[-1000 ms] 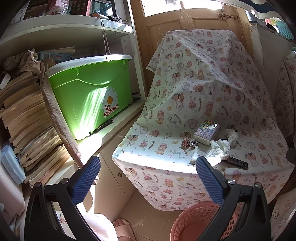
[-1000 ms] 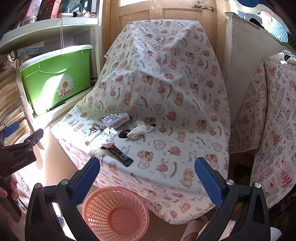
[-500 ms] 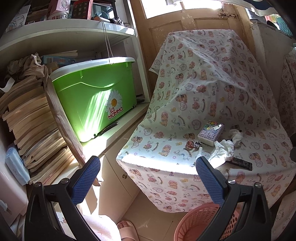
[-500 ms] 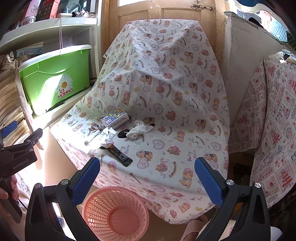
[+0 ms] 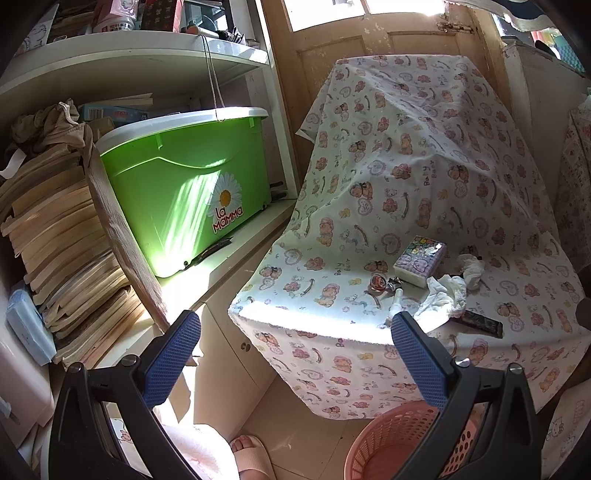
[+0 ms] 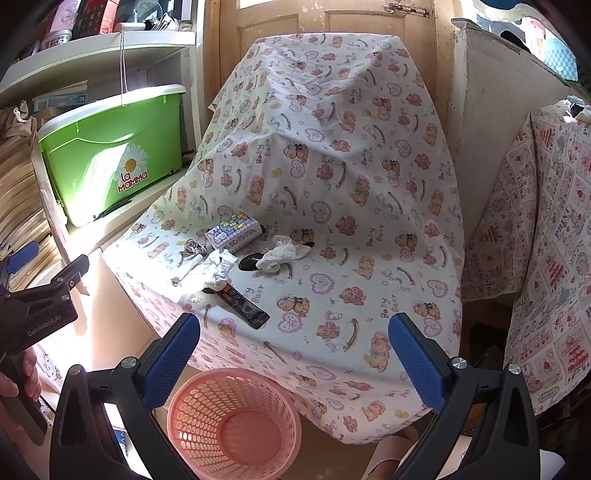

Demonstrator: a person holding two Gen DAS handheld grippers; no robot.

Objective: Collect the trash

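Note:
Trash lies on a cloth-covered seat (image 6: 332, 258): two crumpled white tissues (image 6: 282, 253) (image 6: 221, 266), a black wrapper (image 6: 242, 303), a small foil wrapper (image 6: 192, 246) and a white stick (image 6: 188, 266). A tissue pack (image 6: 234, 232) lies behind them. A pink basket (image 6: 232, 424) stands on the floor below the seat's front edge. My right gripper (image 6: 293, 360) is open and empty above the basket. My left gripper (image 5: 295, 354) is open and empty, left of the seat; the tissue (image 5: 443, 295), pack (image 5: 419, 260) and basket (image 5: 406, 443) show there.
A green storage box (image 5: 184, 192) sits on a white shelf at left, beside stacked books (image 5: 55, 240). A wooden door (image 6: 332, 18) stands behind the seat. Another patterned cloth (image 6: 546, 240) hangs at right. A slippered foot (image 5: 247, 450) is on the floor.
The left gripper has drifted slightly back and left, so the seat sits a little further right in its view. The right gripper has barely moved. Both stay open.

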